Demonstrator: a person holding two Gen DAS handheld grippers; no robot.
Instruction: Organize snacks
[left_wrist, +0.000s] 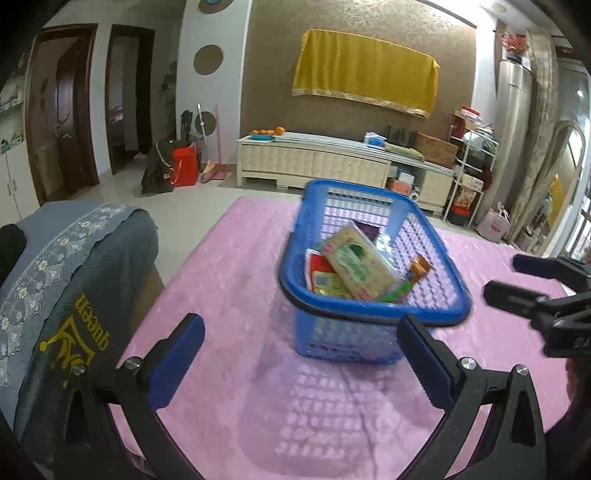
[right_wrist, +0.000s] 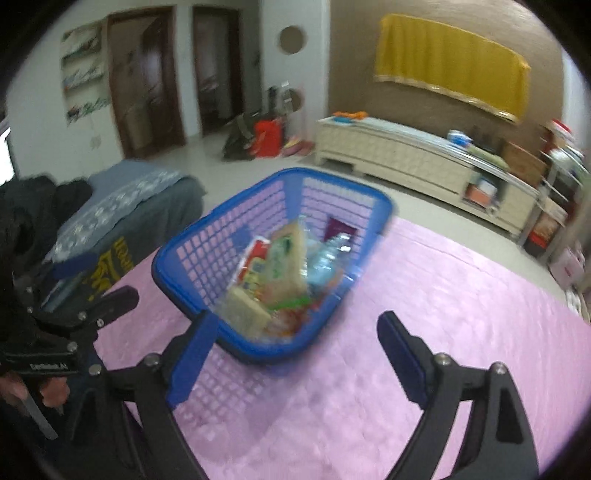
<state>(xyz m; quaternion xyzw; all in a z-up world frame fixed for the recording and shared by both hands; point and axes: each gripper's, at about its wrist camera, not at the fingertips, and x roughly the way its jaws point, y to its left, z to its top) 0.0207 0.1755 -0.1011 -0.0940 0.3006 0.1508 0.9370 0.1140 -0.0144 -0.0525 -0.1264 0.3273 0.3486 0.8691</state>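
So you are looking at a task that appears close to done. The blue basket (left_wrist: 373, 295) is standing on the pink worktop (left_wrist: 229, 280), and the snacks are sitting inside it: a pale cracker packet (left_wrist: 360, 264) is lying on top, a red-and-yellow packet (left_wrist: 321, 275) is tucked beside it, a clear wrapped item (right_wrist: 327, 254) is resting toward the far end, and an orange wrapper (left_wrist: 421, 267) is leaning against one side wall. No snack is lying loose on the worktop in either view, so I judge the gathering part finished.

Your left gripper (left_wrist: 301, 354) is hovering just short of the basket's near end with its fingers spread wide and nothing between them. Your right gripper (right_wrist: 295, 356) is likewise standing wide and empty; one of its fingers (right_wrist: 192, 362) is showing right at the basket's near corner, though blur is keeping me from telling whether it is touching the rim.

What is probably remaining is small: perhaps straightening the piled packets, which are lying tilted and overlapping, or moving the basket itself. A chair draped in grey cloth (left_wrist: 74, 280) is standing beside the worktop.
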